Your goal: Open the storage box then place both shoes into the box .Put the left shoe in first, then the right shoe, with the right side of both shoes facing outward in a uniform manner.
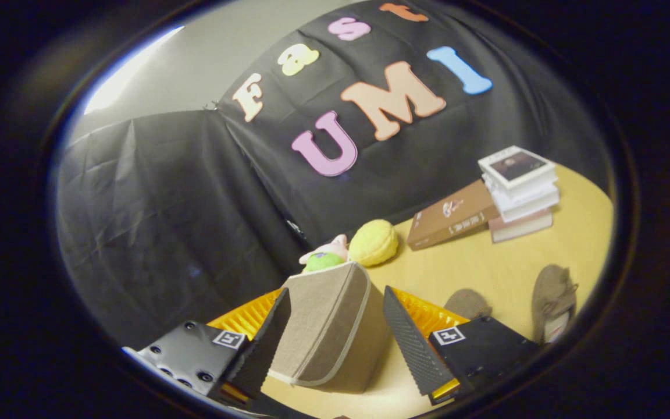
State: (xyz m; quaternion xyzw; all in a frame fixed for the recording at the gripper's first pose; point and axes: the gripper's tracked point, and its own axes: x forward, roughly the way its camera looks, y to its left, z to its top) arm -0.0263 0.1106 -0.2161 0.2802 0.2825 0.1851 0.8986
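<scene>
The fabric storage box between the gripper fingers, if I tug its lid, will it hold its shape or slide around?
The storage box looks like cloth over thin panels, so its walls may flex rather than stay rigid. It seems light, so it could slide on the smooth table when tugged. The gripper is open with fingers either side of it; a one-sided pull might tip it.

Storage box point(329, 329) stands between the spread fingers of the hand-held gripper point(335, 343), blocking the way ahead. Bare worktop point(503, 267) right of it; two shoes point(553, 302) and stacked books point(521, 192) stand further off.
</scene>
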